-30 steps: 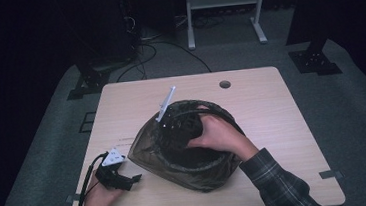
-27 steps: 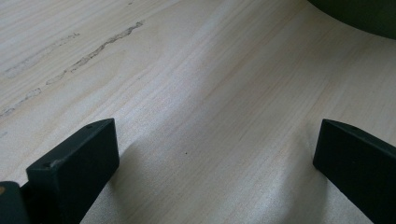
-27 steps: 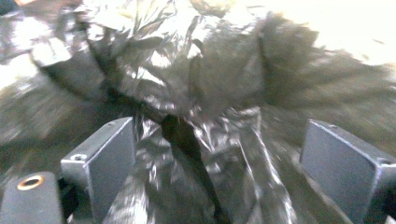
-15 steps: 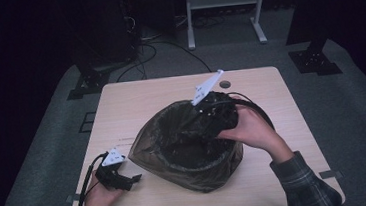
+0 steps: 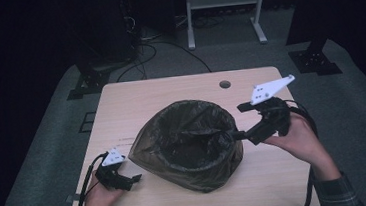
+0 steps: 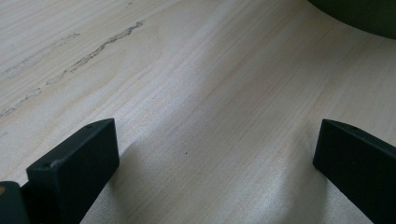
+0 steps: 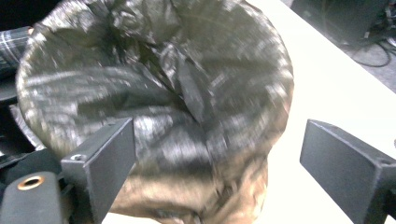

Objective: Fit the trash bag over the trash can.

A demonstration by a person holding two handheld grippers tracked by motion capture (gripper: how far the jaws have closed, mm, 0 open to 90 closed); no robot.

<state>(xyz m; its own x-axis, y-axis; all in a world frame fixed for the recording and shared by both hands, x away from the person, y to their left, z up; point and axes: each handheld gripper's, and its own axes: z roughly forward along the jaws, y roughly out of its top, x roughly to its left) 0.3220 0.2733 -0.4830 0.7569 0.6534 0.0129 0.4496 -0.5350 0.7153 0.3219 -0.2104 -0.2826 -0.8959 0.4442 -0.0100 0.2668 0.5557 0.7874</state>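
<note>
**Bag-lined bin at mid-table, a gripper on either side**

From the high view we see a bin lined with a dark bag [image 5: 190, 145] standing near the middle of the pale wooden table [image 5: 170, 91], its mouth open upward and the plastic crumpled down inside. Our right gripper [image 5: 243, 122] is held above the table just beside the bin's right rim, its jaws pointing left toward the rim; the lower jaw tip looks to reach the edge of the bag, though we cannot tell whether it touches. The right hand [image 5: 299, 140] grips it from behind. Our left gripper [image 5: 127, 179] rests low at the table's near left corner, just beside the bin's lower left side and apart from it, held by the left hand [image 5: 99, 200]. A cable [image 5: 85, 189] loops from it along the table's edge.

In the left gripper view we look along two black jaws set wide apart, with bare wood grain between them and nothing held. A dark curve of the bin [image 6: 359, 16] crosses the top right corner, beyond the jaw tips.

In the right gripper view the jaws stand wide, and the bag's open mouth [image 7: 154, 88] lies ahead, between and beyond them. The left jaw overlaps the bag's near side; the right jaw sits over bare table [image 7: 322, 88]. Nothing is clamped. The plastic is somewhat blurred.
</note>
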